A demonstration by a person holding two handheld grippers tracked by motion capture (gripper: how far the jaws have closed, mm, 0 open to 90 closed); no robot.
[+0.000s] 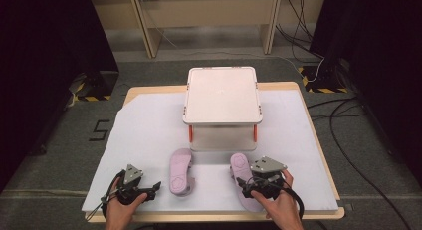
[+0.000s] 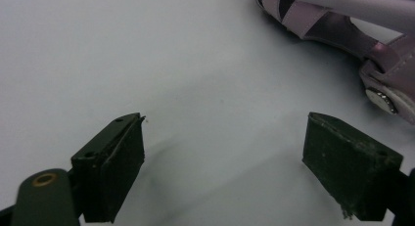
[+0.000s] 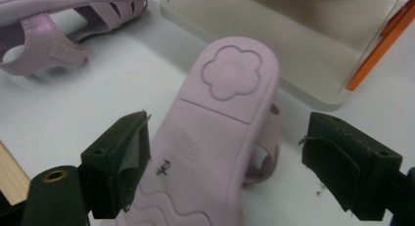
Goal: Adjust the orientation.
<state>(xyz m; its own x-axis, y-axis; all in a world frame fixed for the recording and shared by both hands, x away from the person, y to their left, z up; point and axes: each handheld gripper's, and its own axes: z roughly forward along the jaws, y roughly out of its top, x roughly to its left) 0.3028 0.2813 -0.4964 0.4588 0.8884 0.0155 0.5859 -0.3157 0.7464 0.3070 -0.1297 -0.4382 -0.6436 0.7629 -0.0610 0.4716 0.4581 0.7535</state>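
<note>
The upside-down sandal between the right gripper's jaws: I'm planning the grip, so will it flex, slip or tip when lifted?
The sandal probably flexes little: its moulded sole looks thick. The smooth sole edges might slip between the open right gripper pads. Lying sole-up on its straps, it may rock when nudged.

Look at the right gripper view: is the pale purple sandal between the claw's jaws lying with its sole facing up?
Yes, the pale purple sandal shows its smooth sole with a moulded flower shape and wavy tread on top, so it lies upside down on the white table cover.
</note>
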